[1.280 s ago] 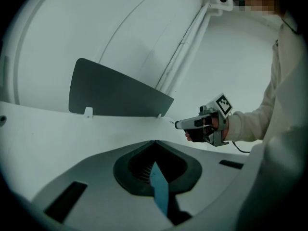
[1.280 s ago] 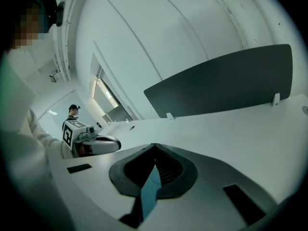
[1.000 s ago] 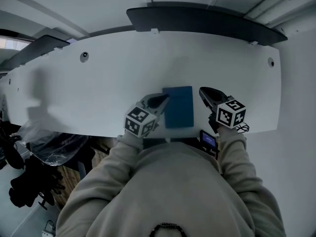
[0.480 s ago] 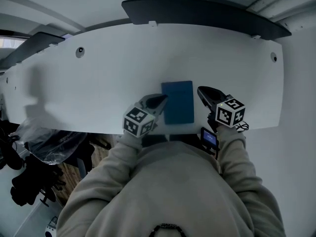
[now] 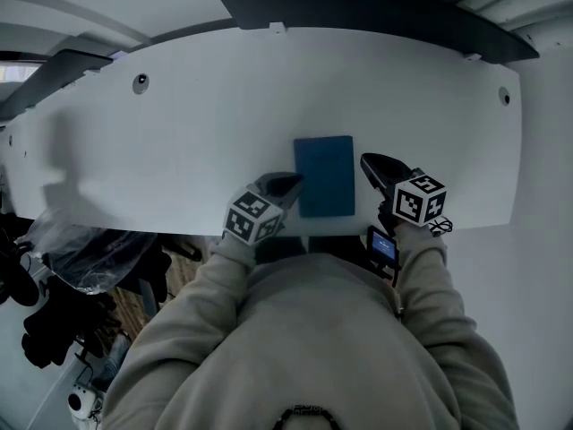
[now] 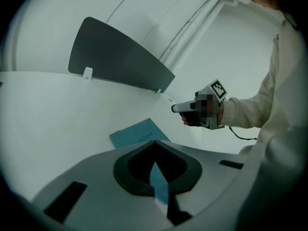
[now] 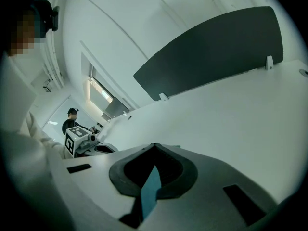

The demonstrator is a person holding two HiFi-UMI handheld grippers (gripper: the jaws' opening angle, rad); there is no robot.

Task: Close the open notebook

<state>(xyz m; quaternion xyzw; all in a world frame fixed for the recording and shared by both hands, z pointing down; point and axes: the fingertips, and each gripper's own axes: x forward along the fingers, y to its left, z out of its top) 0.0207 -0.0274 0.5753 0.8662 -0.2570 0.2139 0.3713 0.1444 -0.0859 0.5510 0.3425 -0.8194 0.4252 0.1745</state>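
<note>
Blue notebook point(image 5: 324, 176) is found flat on the worktop point(image 5: 179, 141), cover seemingly shut already. Left claw point(image 5: 294, 181) and right claw point(image 5: 367, 163) are pinched together, empty, flanking it. It shouldn't be bumped on the way out, tbh.

We are looking at an office: a long white worktop point(image 5: 179, 150) with round cable ports point(image 5: 141, 81), a dark privacy screen point(image 5: 358, 7) clipped along its 12 o'clock edge, a second such screen point(image 5: 54, 64) at 10 o'clock, and black chairs point(image 5: 40, 330) at 8 o'clock.
</note>
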